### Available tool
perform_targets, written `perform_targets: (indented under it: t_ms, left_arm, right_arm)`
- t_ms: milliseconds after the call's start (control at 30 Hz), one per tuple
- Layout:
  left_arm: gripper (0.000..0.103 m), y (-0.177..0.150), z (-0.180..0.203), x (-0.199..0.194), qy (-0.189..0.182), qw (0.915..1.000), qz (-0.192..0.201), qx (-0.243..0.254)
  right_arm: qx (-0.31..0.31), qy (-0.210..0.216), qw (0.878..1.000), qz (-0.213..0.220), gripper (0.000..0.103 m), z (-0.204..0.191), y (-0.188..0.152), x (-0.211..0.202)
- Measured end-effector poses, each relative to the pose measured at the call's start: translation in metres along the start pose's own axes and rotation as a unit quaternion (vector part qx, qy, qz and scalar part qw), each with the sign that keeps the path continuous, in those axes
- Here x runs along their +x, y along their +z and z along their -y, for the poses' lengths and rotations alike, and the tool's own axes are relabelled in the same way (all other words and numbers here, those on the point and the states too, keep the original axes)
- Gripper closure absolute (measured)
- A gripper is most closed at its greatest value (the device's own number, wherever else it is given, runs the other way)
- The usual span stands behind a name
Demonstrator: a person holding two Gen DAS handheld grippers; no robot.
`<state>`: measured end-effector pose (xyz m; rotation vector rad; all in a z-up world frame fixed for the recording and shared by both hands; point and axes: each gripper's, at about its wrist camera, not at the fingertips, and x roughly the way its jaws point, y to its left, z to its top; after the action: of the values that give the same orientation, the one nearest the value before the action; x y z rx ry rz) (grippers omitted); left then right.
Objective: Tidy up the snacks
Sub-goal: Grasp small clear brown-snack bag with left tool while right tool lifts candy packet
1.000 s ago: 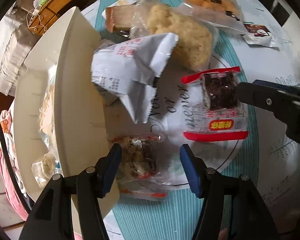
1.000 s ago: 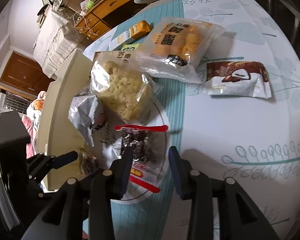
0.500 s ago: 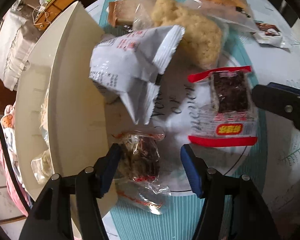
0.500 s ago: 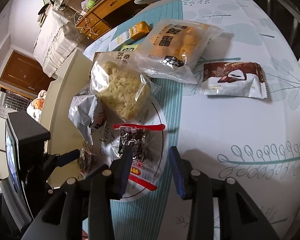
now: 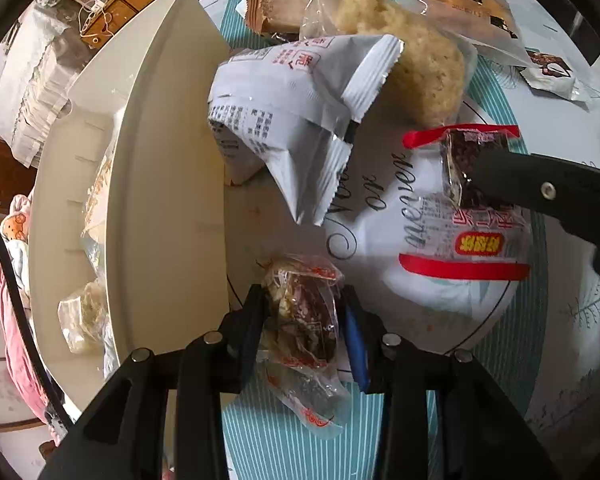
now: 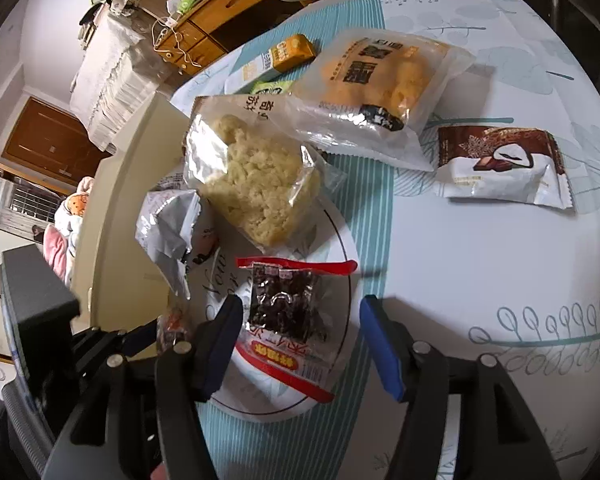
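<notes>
Currently, my left gripper (image 5: 303,316) pinches the nut snack packet (image 5: 300,320): light, crinkly, slippery film, crushable filling; held mid-body. My right gripper (image 6: 300,340) gapes wide over the red-edged packet (image 6: 288,320).

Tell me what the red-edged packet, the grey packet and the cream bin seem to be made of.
Red-edged packet: thin clear plastic film, glossy; the dark snack shows through and it crinkles. Grey packet: matte printed film with crimped seal edges, silvery where it shows in the right view, so likely foil-lined. Cream bin: smooth, rigid, opaque wall with a soft sheen, probably moulded plastic.
</notes>
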<state>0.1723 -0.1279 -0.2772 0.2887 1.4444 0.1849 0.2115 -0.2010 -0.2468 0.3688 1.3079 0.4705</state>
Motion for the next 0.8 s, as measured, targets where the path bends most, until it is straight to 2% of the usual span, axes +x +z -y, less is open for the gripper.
perform_targets:
  t_ms: [133,300,533,600,667,800]
  left_arm:
    - [0.068,-0.009,-0.010,-0.006,-0.021,0.9997,-0.007,-0.011]
    - [0.068,-0.024,-0.020,-0.010,-0.056,0.9976,-0.014,-0.037]
    - [0.067,-0.040,-0.036,-0.019,-0.068,0.9965,0.002,-0.048]
    - [0.067,-0.040,-0.050,-0.017,-0.072,0.9961,0.003,-0.051]
    - [0.067,-0.048,-0.054,-0.020,-0.075,0.9957,0.004,-0.054]
    - [0.067,-0.057,-0.061,-0.022,-0.079,0.9951,0.006,-0.059]
  right_arm:
    - [-0.010,-0.018,1.000,-0.001,0.042,-0.009,0.001,0.004]
    - [-0.026,-0.062,0.998,-0.002,0.042,-0.024,0.002,0.010]
    - [-0.038,-0.130,0.991,-0.004,0.042,-0.043,0.003,0.020]
    - [-0.038,-0.145,0.989,-0.002,0.046,-0.046,0.003,0.021]
    - [-0.048,-0.168,0.985,-0.002,0.057,-0.050,0.002,0.023]
    - [-0.049,-0.167,0.985,-0.006,0.060,-0.044,0.004,0.022]
